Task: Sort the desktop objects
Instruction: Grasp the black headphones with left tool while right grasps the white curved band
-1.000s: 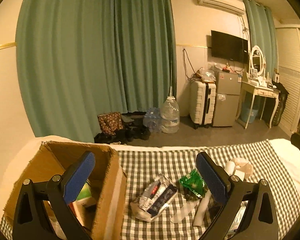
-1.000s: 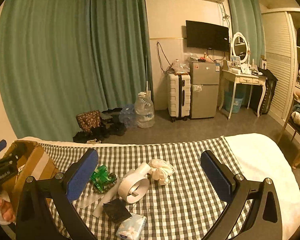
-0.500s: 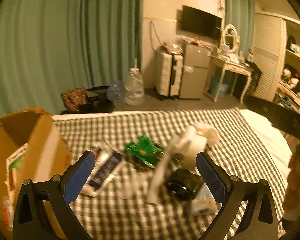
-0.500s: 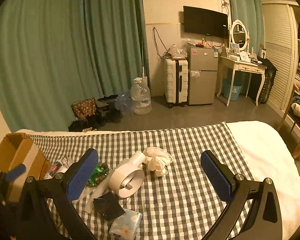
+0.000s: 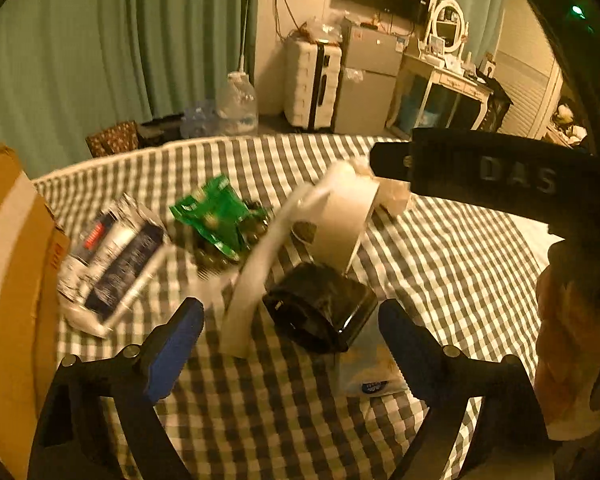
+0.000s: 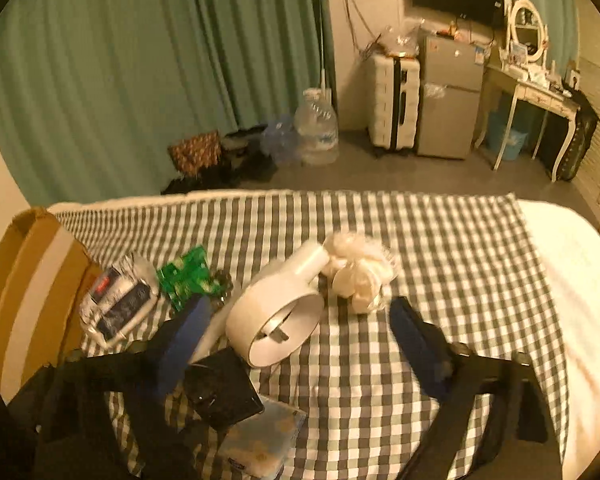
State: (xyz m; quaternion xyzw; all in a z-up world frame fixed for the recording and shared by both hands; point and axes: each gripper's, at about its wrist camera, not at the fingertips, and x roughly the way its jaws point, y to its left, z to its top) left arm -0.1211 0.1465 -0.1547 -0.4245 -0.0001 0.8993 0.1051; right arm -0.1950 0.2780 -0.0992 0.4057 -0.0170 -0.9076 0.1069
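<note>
Several objects lie on a checkered cloth [image 5: 440, 248]. My left gripper [image 5: 290, 322] is open and empty, its jaws either side of a black pouch [image 5: 320, 304] and a white strip [image 5: 256, 276]. A tissue pack [image 5: 364, 368] lies under the pouch. A white bladeless fan [image 6: 280, 308], a cream bow [image 6: 360, 272], a green packet [image 6: 188, 276] and a silver-blue packet [image 6: 116, 304] lie in the right wrist view. My right gripper [image 6: 300, 322] is open and empty, above the fan. A cardboard box [image 6: 24, 276] stands at the left.
The right gripper's black body [image 5: 492, 172] crosses the upper right of the left wrist view. Beyond the table are green curtains [image 6: 140, 60], a water jug [image 6: 316, 128], a suitcase [image 6: 394, 100], a small fridge [image 6: 448, 96] and a dressing table [image 6: 532, 88].
My left gripper has swung right from over the box and moved down close to the black pouch. My right gripper has tilted down and come nearer the fan.
</note>
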